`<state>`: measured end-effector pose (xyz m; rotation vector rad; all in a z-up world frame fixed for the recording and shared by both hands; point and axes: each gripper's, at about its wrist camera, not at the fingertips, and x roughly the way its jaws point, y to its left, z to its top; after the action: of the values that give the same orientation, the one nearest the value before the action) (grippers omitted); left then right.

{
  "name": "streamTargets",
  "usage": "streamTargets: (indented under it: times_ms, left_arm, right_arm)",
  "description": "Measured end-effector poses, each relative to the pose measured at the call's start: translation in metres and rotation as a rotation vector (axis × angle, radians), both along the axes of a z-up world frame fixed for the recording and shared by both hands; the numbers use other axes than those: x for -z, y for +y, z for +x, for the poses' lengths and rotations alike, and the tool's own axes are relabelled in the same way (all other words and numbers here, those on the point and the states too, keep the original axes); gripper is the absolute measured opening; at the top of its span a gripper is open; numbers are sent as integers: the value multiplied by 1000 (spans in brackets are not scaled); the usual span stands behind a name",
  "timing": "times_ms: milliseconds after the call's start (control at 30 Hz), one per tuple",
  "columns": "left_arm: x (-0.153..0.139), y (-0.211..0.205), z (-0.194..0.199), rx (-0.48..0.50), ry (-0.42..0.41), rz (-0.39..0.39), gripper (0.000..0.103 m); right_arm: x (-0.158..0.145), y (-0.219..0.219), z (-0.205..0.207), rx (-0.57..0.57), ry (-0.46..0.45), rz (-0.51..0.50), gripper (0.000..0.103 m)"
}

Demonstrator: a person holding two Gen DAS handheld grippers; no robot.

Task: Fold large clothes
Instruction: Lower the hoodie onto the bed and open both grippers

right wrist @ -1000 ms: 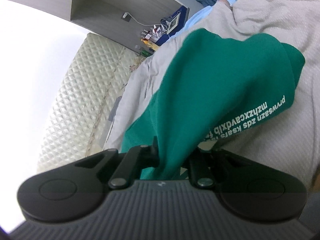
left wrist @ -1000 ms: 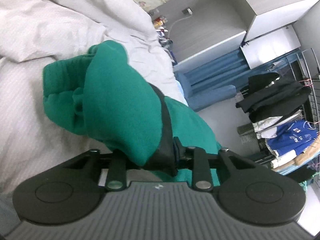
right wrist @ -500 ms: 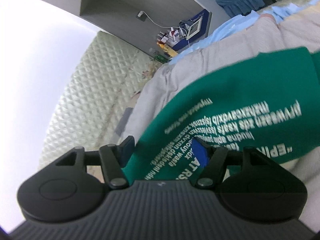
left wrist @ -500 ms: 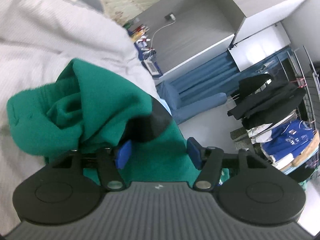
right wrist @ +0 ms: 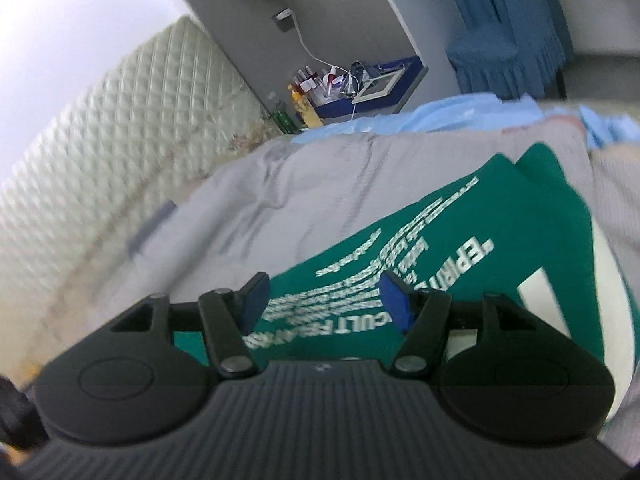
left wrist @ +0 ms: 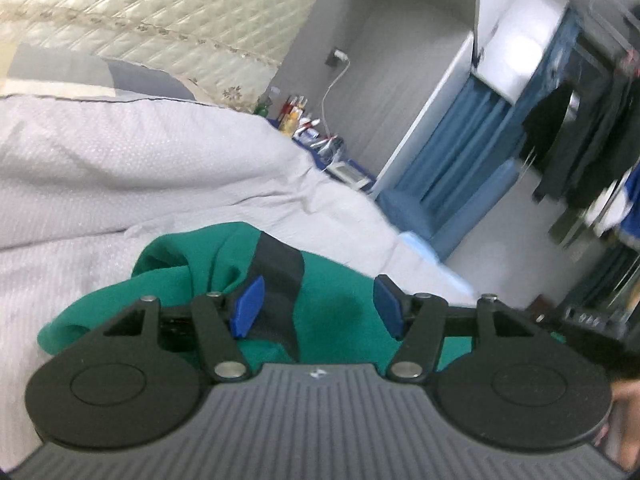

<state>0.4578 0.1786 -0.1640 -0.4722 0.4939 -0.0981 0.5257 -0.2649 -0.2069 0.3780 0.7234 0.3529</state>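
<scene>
Green sweatshirt (left wrist: pixel 340 312) lies bunched on the grey quilt (left wrist: pixel 140 168), its black collar band toward the quilted headboard (left wrist: pixel 160 12); the left gripper (left wrist: pixel 316 304), just opened, hovers wide above it. From the right, the sweatshirt's white lettering runs lengthwise away from the right gripper (right wrist: pixel 324 300), equally spread, gripping nothing.

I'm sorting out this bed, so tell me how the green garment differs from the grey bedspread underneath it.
The green garment is deep green with white lettering; the grey bedspread is pale and unprinted. The garment lies bunched and folded at one end, with a black band; the bedspread spreads wide with shallow creases. Both are soft cloth, and neither is gripped.
</scene>
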Motion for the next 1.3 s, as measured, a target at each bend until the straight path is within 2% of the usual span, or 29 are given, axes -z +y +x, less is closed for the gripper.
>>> streamTargets:
  times_ms: [67,167,300,533,700,767,867,967,1100,1300]
  left_arm:
    - [10,-2,11,6,17,50,66]
    - [28,-4,32,2,69,68,66]
    - [47,-1,44,-6,96,50,66]
    - [35,2,31,18,66,52,68]
    - [11,2,8,4,36,70,72]
    - [3,0,1,-8,29,101,72]
    - [-5,-7,-9,-28,12,187,72]
    - [0,-12,-9,-13,41,236,72]
    - [21,-14,2,-8,124,284,72]
    - [40,-5,14,-14,161,217,74]
  right_arm:
    - [11,7,8,-26,-3,-62,63]
    - [33,18,21,-55,7,-126,62]
    - [50,16,34,-59,24,-111,62]
    - [33,10,19,-59,5,-111,63]
    - [9,1,-3,-15,-59,-208,64]
    - [3,-2,-11,2,-85,-252,64]
    - [-2,-10,-17,28,-99,-278,64]
    - [7,-14,-13,29,-65,-303,64]
    - [27,-9,-3,0,-31,-334,64]
    - [45,-6,13,4,-4,-316,66]
